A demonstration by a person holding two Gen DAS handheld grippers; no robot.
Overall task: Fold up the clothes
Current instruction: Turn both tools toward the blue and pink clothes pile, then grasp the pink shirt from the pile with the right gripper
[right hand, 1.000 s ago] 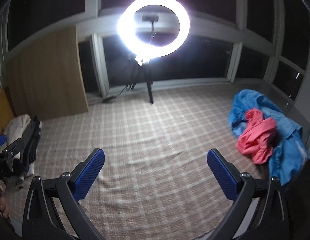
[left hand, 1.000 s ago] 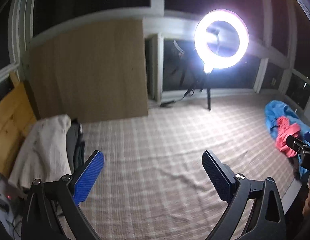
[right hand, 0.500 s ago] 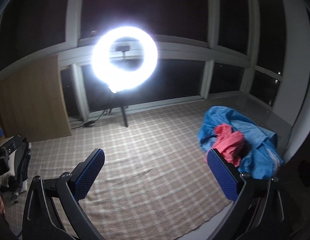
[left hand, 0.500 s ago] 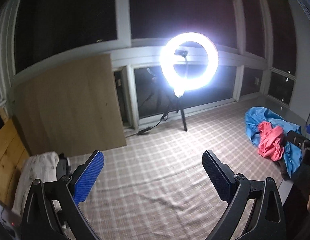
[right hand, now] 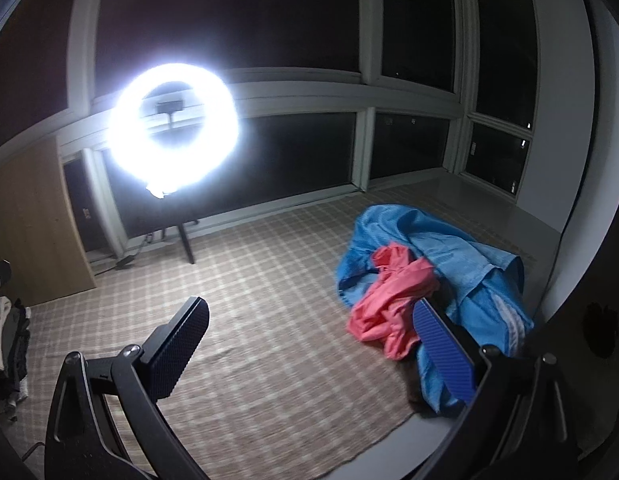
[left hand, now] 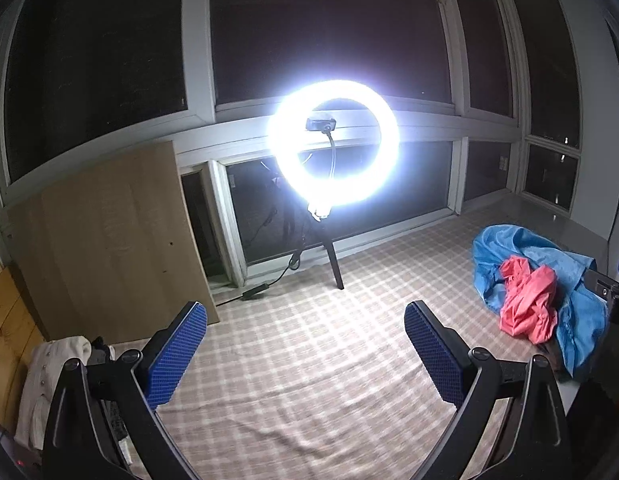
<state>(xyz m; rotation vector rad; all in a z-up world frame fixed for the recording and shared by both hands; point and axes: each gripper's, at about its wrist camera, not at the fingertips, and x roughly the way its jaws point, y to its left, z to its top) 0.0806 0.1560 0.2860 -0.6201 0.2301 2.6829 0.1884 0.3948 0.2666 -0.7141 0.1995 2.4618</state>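
We are looking at a crumpled heap on the right side of the checked blanket: a coral-pink garment is lying bunched on top of a larger blue garment, whose white stripes are showing near its lower edge. Neither is folded — both are sitting in soft, irregular folds, the blue one looking thin and slightly shiny. Off the blanket's left edge a second pile is resting, a cream buttoned piece over darker clothes; it looks roughly stacked, though we cannot tell how neatly. So we are judging that the heap on the right is what is left to fold.

We are holding both tools above the blanket with nothing in them: the left gripper is gaping wide, and the right gripper is likewise spread, its right finger overlapping the heap in view. Beyond, a ring light on a tripod is glaring against dark windows, beside a leaning wooden board.
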